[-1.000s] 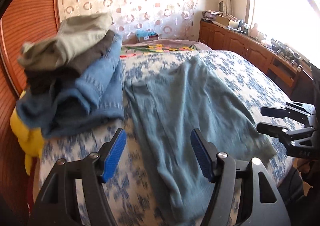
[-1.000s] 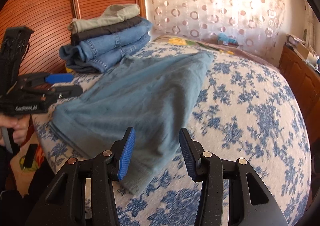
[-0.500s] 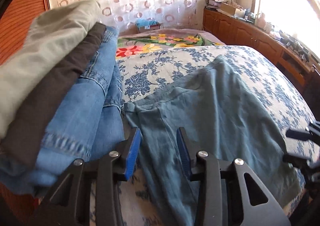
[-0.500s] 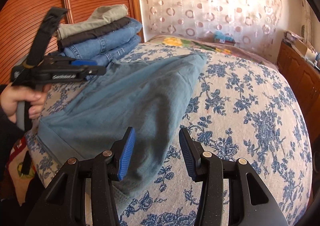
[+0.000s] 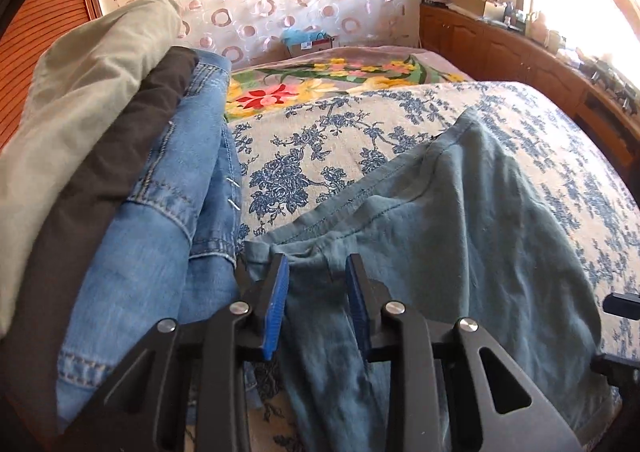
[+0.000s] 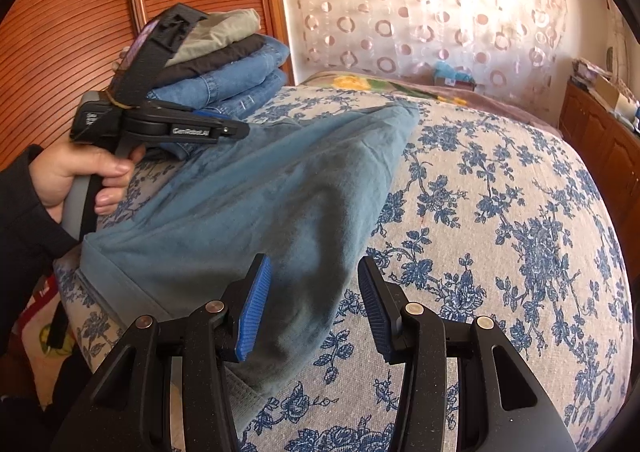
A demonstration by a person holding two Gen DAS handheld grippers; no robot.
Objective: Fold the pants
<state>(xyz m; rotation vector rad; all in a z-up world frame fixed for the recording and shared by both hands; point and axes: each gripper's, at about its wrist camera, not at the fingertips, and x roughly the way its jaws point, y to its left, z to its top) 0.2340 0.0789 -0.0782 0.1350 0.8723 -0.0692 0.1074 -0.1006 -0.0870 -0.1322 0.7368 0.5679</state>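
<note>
A: What carries everything here?

B: A bed under a cream bedspread printed with blue flowers (image 6: pixel 500 211). Spread across it lie the teal-blue soft cotton pants (image 5: pixel 460 236), running from about 7 o'clock toward 12 in the right wrist view, flat enough to fold.

A: And the heap at 10 o'clock?

B: A stack of folded garments (image 6: pixel 228 63), two blue denim pairs under a black one and a pale green one. I judge those finished, set aside by the ribbed wooden panel so the middle stays free.

A: Where is the left gripper (image 5: pixel 316 292)?

B: Low at the pants' stitched edge, right beside the denim. Its jaws stand apart with the cloth between them, not yet pinching; probably placed there to take that corner.

A: The right gripper (image 6: pixel 314 304)?

B: Hovering at the pants' opposite edge, jaws wide apart, holding nothing. Both ends covered suggests one lift folding the pants over.
</note>
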